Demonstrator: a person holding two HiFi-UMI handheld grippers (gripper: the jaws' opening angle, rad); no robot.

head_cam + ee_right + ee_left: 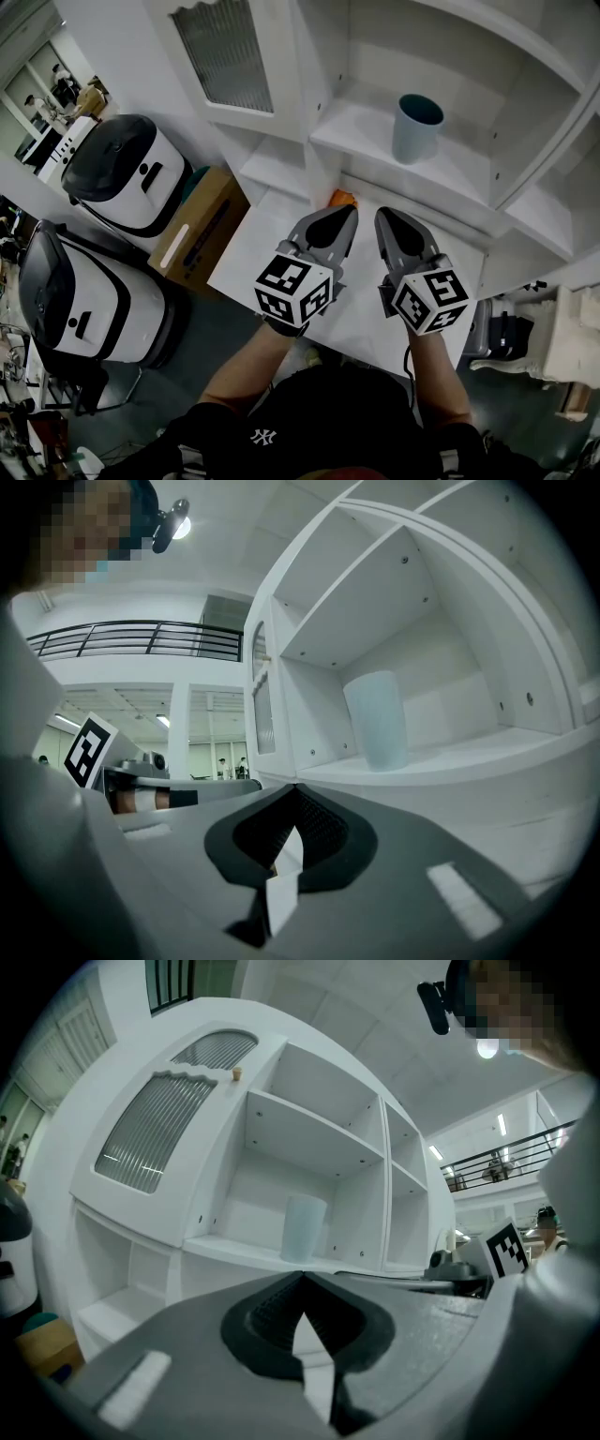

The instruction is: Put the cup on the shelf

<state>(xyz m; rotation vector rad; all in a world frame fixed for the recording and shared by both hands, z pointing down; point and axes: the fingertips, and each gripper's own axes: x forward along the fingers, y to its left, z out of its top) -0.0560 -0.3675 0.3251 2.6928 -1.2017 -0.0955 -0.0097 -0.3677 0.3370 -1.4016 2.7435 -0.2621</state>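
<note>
Head view shows the cup (417,127) on the shelf (358,133), probably light, stiff, slick; grip mid-wall. Clenched and empty: left hand-held gripper (341,214), right hand-held gripper (388,218).

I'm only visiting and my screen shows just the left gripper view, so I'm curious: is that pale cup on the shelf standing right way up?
Observer: Yes; the head view shows the cup open end up on the shelf, dark teal inside.
Visitor: Does the other gripper hold anything?
Observer: No, the right gripper is shut on nothing.
Visitor: Anything else close by?
Observer: A small orange thing lies on the counter just beyond the left gripper's tips.
</note>
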